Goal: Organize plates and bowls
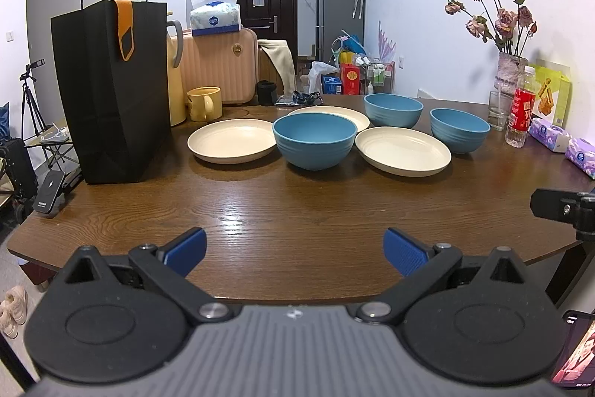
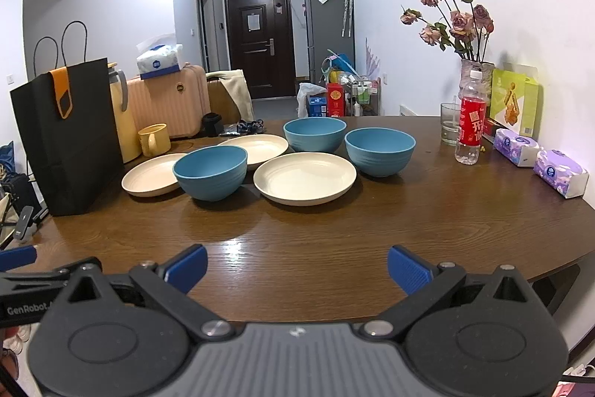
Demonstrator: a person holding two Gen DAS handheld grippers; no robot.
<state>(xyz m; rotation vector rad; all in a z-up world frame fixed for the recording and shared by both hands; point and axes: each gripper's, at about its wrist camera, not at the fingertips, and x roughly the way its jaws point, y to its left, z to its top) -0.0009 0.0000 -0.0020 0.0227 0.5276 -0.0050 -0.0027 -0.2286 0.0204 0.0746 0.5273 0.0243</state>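
Observation:
Three blue bowls and three cream plates sit apart on the brown table (image 1: pixel 297 203). In the left wrist view: near bowl (image 1: pixel 314 141), back bowl (image 1: pixel 393 109), right bowl (image 1: pixel 459 130); left plate (image 1: pixel 231 140), back plate (image 1: pixel 353 118), right plate (image 1: pixel 403 151). In the right wrist view: near bowl (image 2: pixel 210 172), back bowl (image 2: pixel 314 134), right bowl (image 2: pixel 380 151); left plate (image 2: pixel 148 175), back plate (image 2: pixel 260 146), near plate (image 2: pixel 305 182). My left gripper (image 1: pixel 295 250) and right gripper (image 2: pixel 297 268) are open and empty, over the table's near edge.
A black paper bag (image 1: pixel 111 88) stands at the table's left, with a yellow mug (image 1: pixel 202 103) and a kettle behind it. At the right stand a vase of dried roses (image 2: pixel 476 77), a glass (image 2: pixel 450 123), a red-labelled bottle (image 2: pixel 470 121) and tissue packs (image 2: pixel 559 172).

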